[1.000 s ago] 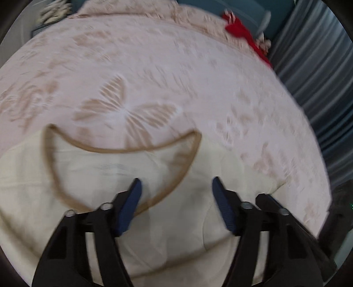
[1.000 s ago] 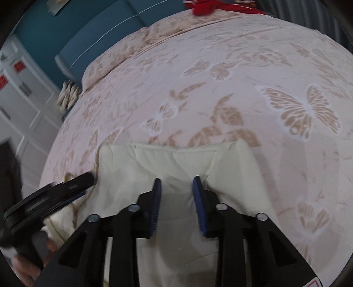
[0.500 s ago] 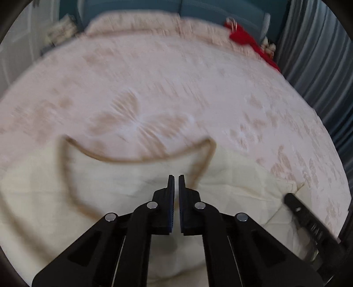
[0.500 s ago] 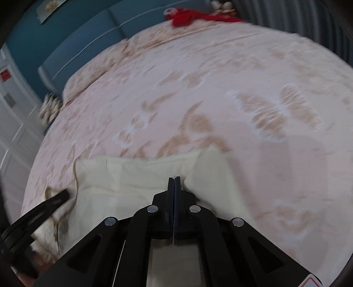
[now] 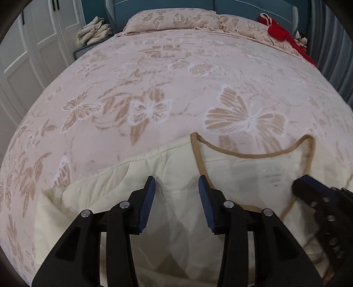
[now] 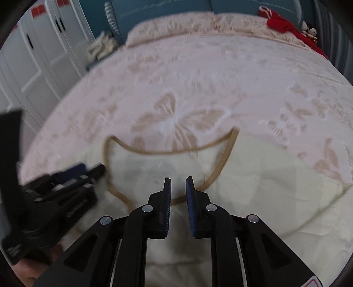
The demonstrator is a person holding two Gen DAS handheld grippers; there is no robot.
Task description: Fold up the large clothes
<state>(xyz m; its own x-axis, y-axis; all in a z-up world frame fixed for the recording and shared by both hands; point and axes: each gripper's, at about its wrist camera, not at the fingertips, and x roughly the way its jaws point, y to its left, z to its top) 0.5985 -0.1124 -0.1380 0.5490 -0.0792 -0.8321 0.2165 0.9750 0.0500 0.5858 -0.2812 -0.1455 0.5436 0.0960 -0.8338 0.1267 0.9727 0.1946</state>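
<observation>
A cream quilted garment [image 5: 242, 172] with a tan-trimmed neckline [image 5: 249, 155] lies flat on the near part of the bed. My left gripper [image 5: 175, 185] hovers over the garment's left shoulder, just left of the neckline. Its jaws are opening and no cloth is pinched between them. In the right wrist view my right gripper [image 6: 178, 183] stands over the garment [image 6: 264, 187] at the lower edge of the neckline [image 6: 167, 152]. Its jaws are opening to a narrow gap and hold nothing. Each gripper shows in the other's view: the right gripper [image 5: 308, 187] and the left gripper [image 6: 83, 172].
The pink butterfly bedspread [image 5: 176, 72] covers the whole bed. A matching pillow [image 5: 172, 18] and a red cloth [image 5: 280, 33] lie at the headboard. White wardrobe doors [image 5: 33, 44] and a pile of folded cloth [image 5: 94, 31] stand at the left, grey curtains [image 5: 331, 44] at the right.
Both grippers shut half a second ago and now stand apart again. The left gripper has shifted left off the neckline to the shoulder. The right has swung left to the neckline.
</observation>
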